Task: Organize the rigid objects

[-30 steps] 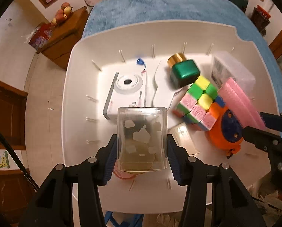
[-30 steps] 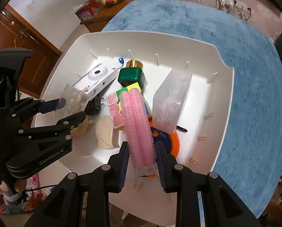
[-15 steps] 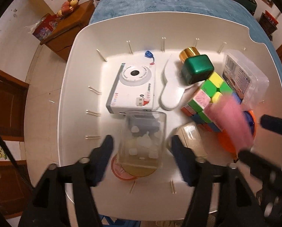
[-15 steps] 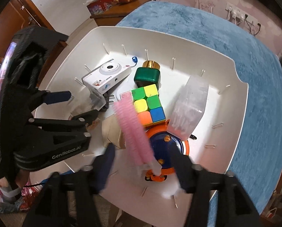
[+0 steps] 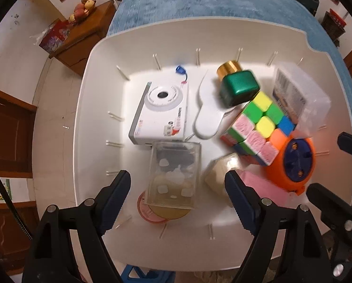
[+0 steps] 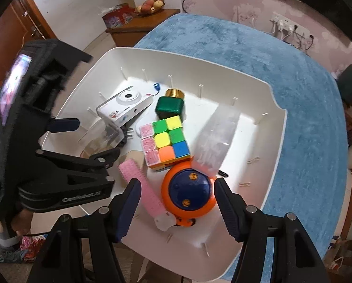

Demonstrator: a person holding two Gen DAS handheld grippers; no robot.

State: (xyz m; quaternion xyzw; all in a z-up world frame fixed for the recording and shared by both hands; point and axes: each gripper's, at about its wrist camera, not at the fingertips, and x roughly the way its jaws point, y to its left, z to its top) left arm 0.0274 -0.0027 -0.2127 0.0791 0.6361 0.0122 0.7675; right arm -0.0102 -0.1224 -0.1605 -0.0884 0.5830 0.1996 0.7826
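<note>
A white bin [image 5: 100,54] [image 6: 273,141] on a blue table holds the objects. My left gripper [image 5: 177,186] is open around a clear box [image 5: 173,176] that lies on a round pink-and-gold lid [image 5: 161,212]. My right gripper [image 6: 177,202] is open above a pink roller brush [image 6: 141,186] and an orange-and-blue round toy [image 6: 187,189]. The left gripper [image 6: 65,165] also shows in the right wrist view. A white camera [image 5: 163,113], a green bottle with a gold cap [image 5: 237,87], a colour cube [image 5: 258,127] and a clear case [image 5: 298,94] lie in the bin.
A white flat piece [image 5: 207,110] lies between camera and bottle, and a beige block [image 5: 220,172] sits by the clear box. The blue table [image 6: 246,47] extends behind the bin. A wooden cabinet with fruit [image 5: 81,23] stands beyond the bin's left corner.
Both grippers opened. The left let go of the clear box, which now rests in the bin. The right let go of the pink roller brush, which dropped beside the orange toy. Both grippers drew back.
</note>
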